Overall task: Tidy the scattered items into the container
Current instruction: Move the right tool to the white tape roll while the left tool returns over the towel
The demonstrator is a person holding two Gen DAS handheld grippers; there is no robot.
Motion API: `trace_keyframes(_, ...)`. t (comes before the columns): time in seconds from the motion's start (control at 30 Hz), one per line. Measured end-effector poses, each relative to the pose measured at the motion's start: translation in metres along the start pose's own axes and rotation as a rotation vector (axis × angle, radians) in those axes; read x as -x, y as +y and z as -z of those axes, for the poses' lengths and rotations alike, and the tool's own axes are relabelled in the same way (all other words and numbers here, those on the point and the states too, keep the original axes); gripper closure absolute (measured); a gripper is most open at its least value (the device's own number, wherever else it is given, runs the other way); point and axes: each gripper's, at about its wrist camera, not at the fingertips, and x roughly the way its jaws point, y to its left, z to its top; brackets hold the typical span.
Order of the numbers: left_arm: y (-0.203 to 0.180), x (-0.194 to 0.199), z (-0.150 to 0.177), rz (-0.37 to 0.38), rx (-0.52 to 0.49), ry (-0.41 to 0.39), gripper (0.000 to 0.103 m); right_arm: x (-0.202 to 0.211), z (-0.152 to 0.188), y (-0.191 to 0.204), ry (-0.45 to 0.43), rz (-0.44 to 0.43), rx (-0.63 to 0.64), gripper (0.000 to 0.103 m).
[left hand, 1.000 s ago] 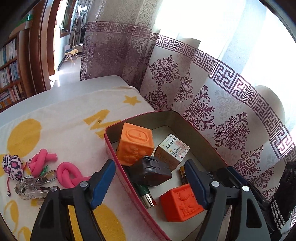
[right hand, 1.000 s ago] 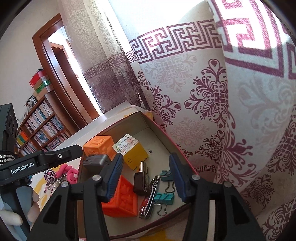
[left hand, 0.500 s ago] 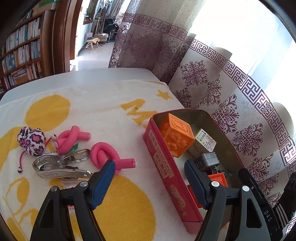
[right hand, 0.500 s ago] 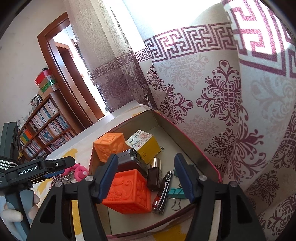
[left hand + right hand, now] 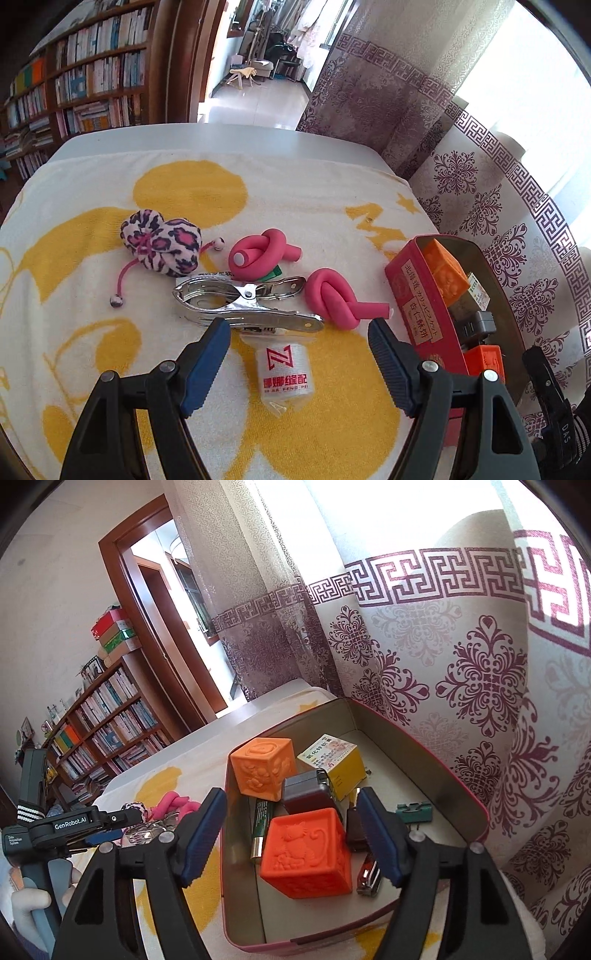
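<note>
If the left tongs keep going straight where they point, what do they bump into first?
Probably the small clear packet with red print, lying on the towel between the open left tongs. The shiny metal clip lies just beyond it. Depth is hard to judge here.

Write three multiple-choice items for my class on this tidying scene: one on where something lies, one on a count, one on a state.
1. Where does the metal clamp lie?
A. in the red tin
B. on the yellow-and-white towel
C. on the bookshelf

2. How many pink knotted foam rollers lie on the towel?
A. one
B. two
C. four

3. What is between the fingers of the left gripper?
A. an orange block
B. a roller
C. nothing gripped

Answers:
1. B: the clamp rests on the towel, outside the red tin.
2. B: one roller lies beside the leopard-print pouch, the other roller nearer the tin.
3. C: its fingers stand apart above a small packet, touching nothing.
</note>
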Motion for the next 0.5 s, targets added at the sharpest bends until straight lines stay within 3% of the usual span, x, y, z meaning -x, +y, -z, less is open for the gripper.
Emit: trace_keyframes(0.5, 0.068, 0.008, 0.014, -0.066, 0.056, -0.010, 0.024, -0.018, 0.025, 0.078, 0.087, -0.106, 0.162, 0.024)
